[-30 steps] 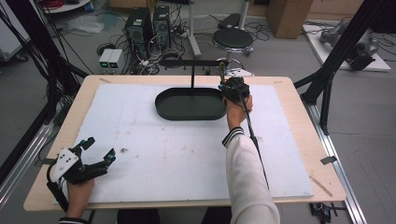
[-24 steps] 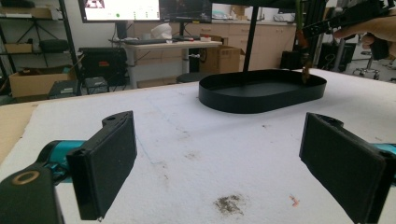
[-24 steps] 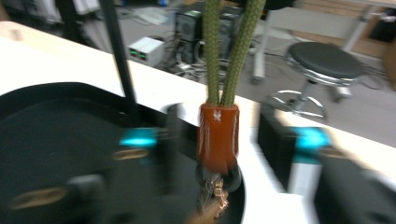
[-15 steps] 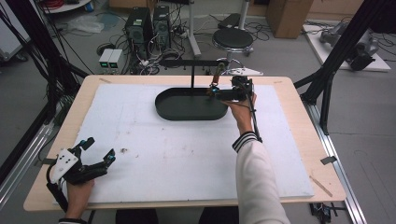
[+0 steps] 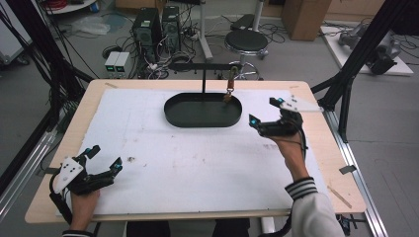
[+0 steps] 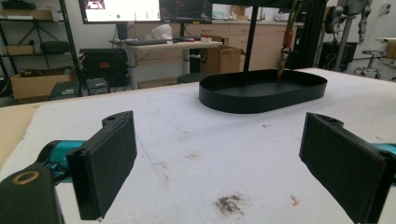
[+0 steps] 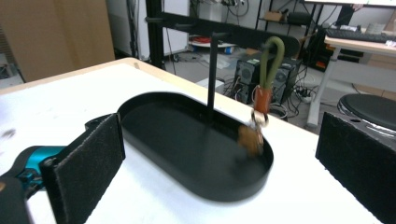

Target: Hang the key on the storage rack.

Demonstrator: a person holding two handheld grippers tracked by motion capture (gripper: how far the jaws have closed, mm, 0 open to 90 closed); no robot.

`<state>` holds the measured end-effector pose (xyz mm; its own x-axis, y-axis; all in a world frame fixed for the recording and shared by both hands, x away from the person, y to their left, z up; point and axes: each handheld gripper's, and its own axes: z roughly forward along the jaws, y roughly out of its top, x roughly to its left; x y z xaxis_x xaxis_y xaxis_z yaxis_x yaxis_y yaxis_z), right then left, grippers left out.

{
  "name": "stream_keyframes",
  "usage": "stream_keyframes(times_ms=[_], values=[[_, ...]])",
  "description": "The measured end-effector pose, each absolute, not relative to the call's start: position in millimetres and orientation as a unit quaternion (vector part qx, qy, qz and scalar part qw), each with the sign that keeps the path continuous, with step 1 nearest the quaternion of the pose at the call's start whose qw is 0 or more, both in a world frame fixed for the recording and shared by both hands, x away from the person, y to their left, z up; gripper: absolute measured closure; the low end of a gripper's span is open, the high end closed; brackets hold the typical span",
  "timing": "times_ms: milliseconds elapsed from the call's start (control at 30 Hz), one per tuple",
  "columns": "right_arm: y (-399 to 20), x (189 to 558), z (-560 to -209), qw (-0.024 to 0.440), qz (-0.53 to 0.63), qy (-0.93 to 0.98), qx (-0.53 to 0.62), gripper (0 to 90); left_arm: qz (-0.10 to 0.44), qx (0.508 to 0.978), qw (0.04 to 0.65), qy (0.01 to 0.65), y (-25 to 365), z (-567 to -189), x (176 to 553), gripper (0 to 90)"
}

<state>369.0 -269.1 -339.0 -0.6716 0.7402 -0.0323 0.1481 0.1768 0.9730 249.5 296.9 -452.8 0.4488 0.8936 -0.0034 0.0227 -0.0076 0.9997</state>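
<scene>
A wooden desk point(image 5: 316, 98) seen from above is covered by a large white mat point(image 5: 197, 158) marked with a few smudges. At the far middle of the mat sits a black oval tray point(image 5: 202, 111) with a low rim. A thin black post point(image 5: 203, 81) rises from the tray and carries a horizontal bar point(image 5: 197, 65) across its top. From the right end of that bar hangs a keyring point(image 5: 230, 84) with an olive green loop, an orange-brown band and a small brown fob that dangles just above the tray's right end. The fob looks blurred in the right gripper view. The left tongs point(image 5: 101, 158) rest at the near left corner of the desk, held by a hand point(image 5: 81, 207), with their two black padded jaws spread wide and nothing between them. The right tongs point(image 5: 265, 111) are held by the other hand point(image 5: 291, 148) just to the right of the tray, apart from it, pointing toward the tray and the keyring, and their jaws are also spread wide and empty. A striped cuff point(image 5: 301, 187) shows on that arm. Beyond the desk stand computer towers point(image 5: 155, 24) and a round stool point(image 5: 246, 40) on a grey floor.
</scene>
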Motion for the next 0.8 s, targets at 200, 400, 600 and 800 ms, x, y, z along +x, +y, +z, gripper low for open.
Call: stream_keyframes(times_ms=[200, 400, 600, 800], values=[[-297.9, 335.1, -370.0, 0.274, 0.581, 0.706, 0.298, 0.3, 0.37, 0.604, 0.599, 0.372, 297.3, -453.3, 247.8, 11.5], [-315.3, 315.4, -407.2, 0.284, 0.589, 0.688, 0.314, 0.3, 0.372, 0.603, 0.6, 0.372, 297.1, -453.5, 247.3, 11.5], [-331.2, 297.5, -436.8, 0.289, 0.632, 0.639, 0.328, 0.3, 0.373, 0.603, 0.601, 0.37, 297.0, -453.5, 247.1, 11.5], [-333.3, 293.1, -452.6, 0.285, 0.644, 0.63, 0.326, 0.3, 0.372, 0.604, 0.6, 0.37, 296.8, -453.4, 247.2, 11.5]])
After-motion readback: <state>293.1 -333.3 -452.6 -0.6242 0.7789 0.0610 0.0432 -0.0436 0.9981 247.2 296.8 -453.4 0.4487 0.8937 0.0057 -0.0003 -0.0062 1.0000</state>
